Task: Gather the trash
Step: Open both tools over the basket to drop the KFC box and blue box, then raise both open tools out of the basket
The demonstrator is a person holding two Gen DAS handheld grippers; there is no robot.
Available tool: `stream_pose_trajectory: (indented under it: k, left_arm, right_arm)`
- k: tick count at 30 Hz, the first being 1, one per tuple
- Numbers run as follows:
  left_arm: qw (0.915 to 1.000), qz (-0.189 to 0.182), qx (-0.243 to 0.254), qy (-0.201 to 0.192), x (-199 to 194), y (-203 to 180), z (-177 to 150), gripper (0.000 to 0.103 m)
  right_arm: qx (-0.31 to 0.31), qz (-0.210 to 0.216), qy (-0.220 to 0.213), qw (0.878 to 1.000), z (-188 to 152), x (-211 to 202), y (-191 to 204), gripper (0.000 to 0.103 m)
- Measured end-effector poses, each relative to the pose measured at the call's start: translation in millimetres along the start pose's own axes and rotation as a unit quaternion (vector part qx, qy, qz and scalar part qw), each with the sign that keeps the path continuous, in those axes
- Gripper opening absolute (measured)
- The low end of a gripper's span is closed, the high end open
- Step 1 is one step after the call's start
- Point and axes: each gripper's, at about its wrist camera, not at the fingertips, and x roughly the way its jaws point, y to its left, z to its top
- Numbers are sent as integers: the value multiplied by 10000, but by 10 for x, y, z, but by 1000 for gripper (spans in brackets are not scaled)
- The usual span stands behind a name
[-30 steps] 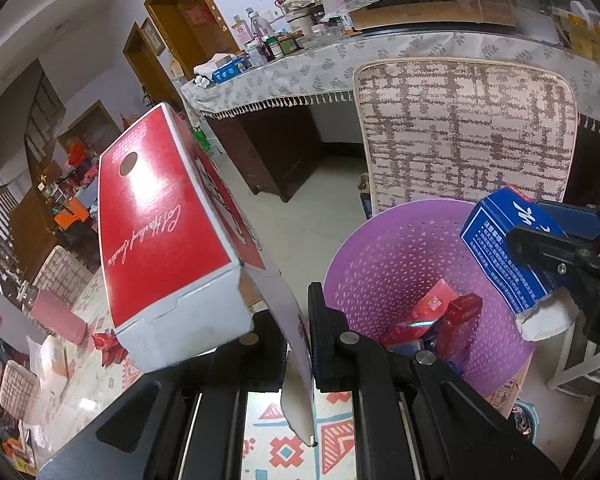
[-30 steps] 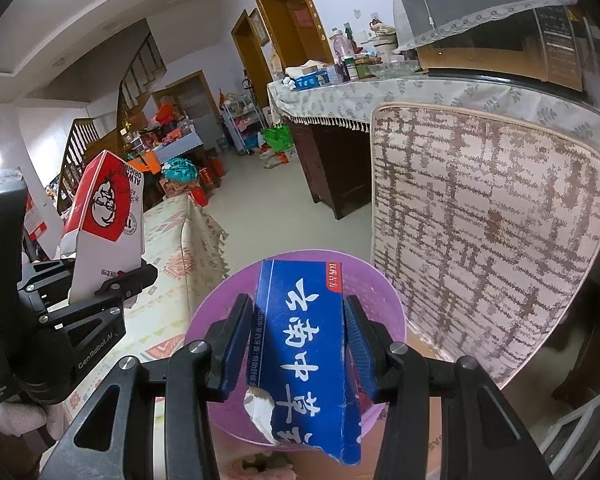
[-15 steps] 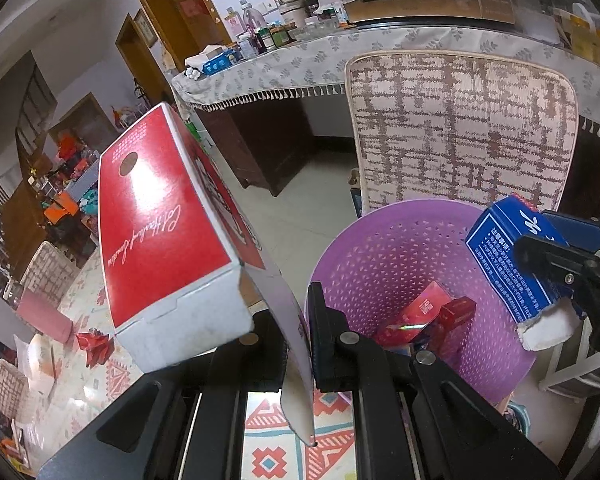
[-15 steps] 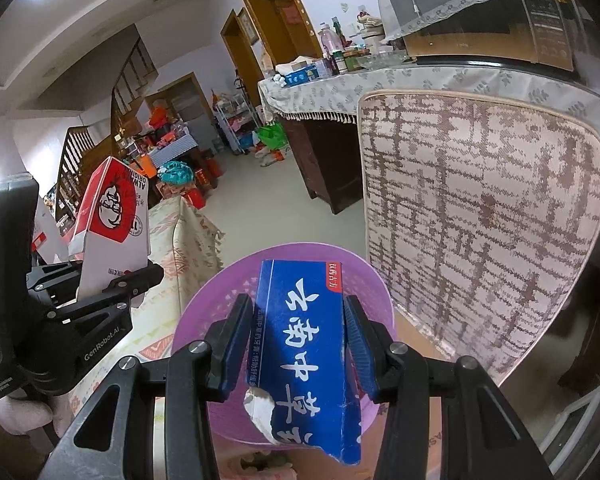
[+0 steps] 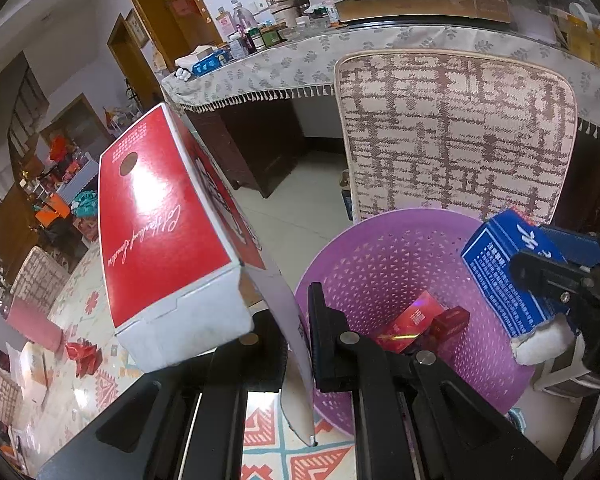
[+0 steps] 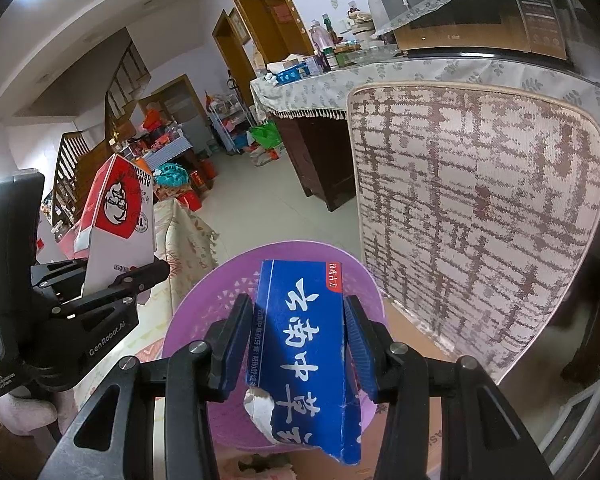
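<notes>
My left gripper (image 5: 291,314) is shut on the white flap of a red carton (image 5: 160,232), which stands tilted up to the left of a purple mesh basket (image 5: 400,272). Red packs (image 5: 414,320) lie inside the basket. My right gripper (image 6: 298,306) is shut on a torn blue box (image 6: 308,344) and holds it over the basket's (image 6: 216,308) rim. In the left wrist view the blue box (image 5: 500,276) hangs above the basket's right edge. In the right wrist view the left gripper (image 6: 148,276) and red carton (image 6: 120,216) are at the left.
A chair with a brown-and-cream woven back (image 6: 476,216) stands just behind the basket. Beyond it is a counter with a fringed cloth (image 5: 292,64) and several bottles. A table with a patterned cloth (image 5: 80,320) lies at the lower left, with open floor (image 6: 260,208) behind.
Both grippers keep their holds. The views have only drifted a little; nothing has been let go or picked up.
</notes>
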Motion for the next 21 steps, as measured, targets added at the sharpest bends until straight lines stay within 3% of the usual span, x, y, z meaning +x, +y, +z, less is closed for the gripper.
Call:
stream_pose_trajectory:
  k: [10,11,13,14,15,21]
  left_arm:
    - [9998,-185,-22,-65,11,-23,25,9]
    - [9997,-249,0,-89,3,-30,23,14]
    - [9995,-279,51,-124,-6,-52,18,37]
    - [9995,-273,68,-157,-19,-62,15,63]
    - [9994,-230,79,-252,-53,-67,7,75]
    - [9980,-91,140,-608,-293,-62,-46,75]
  right_arm:
    - [163,51,68,9998,4,87,-82,52]
    - [169,54,71,9998,8,97,-82,52]
    - [208,62,60,9997,0,98,-82,53]
    - [228,73,63,9997,0,96,-82,56]
    - [247,77,57,9996,-4,93,-84,58]
    - [356,45,-10,9994,-18,12,-118,60]
